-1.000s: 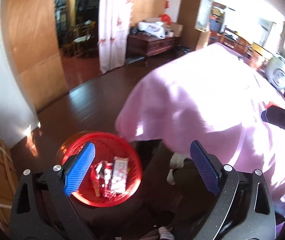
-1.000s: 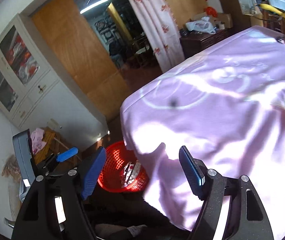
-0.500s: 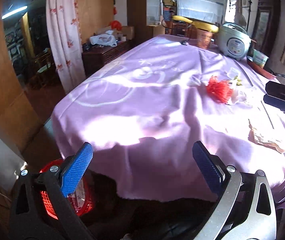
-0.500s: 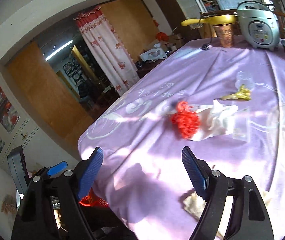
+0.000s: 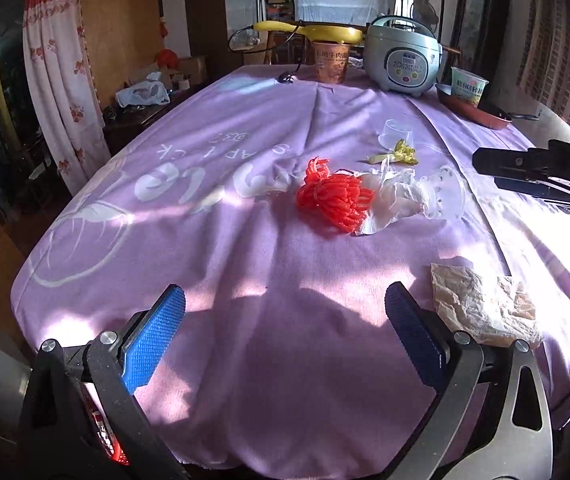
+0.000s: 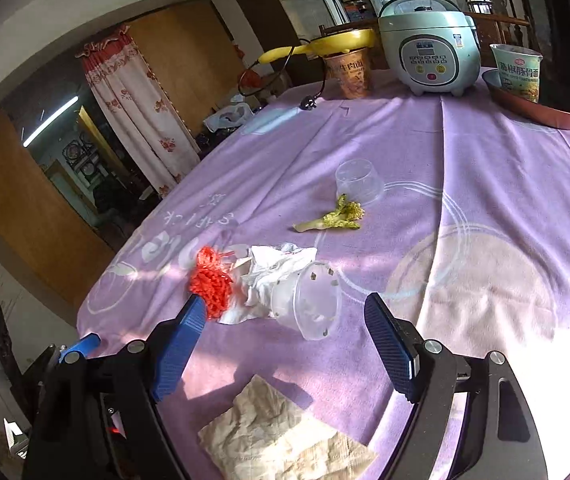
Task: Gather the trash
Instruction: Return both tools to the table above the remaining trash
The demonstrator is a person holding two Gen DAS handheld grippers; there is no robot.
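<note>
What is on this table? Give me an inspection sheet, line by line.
Surface: purple printed tablecloth, sunlit in patches.
Job's things: red plastic mesh bundle, white crumpled tissue, tipped clear plastic cup, second clear cup, yellow-green vegetable scrap, crumpled brown paper.
Clutter: pale blue rice cooker, two instant noodle cups, red pan.
Grippers: left gripper and right gripper open, fingers empty.
Cables: black cord with plug.
Surroundings: floral curtain, wooden doors.
</note>
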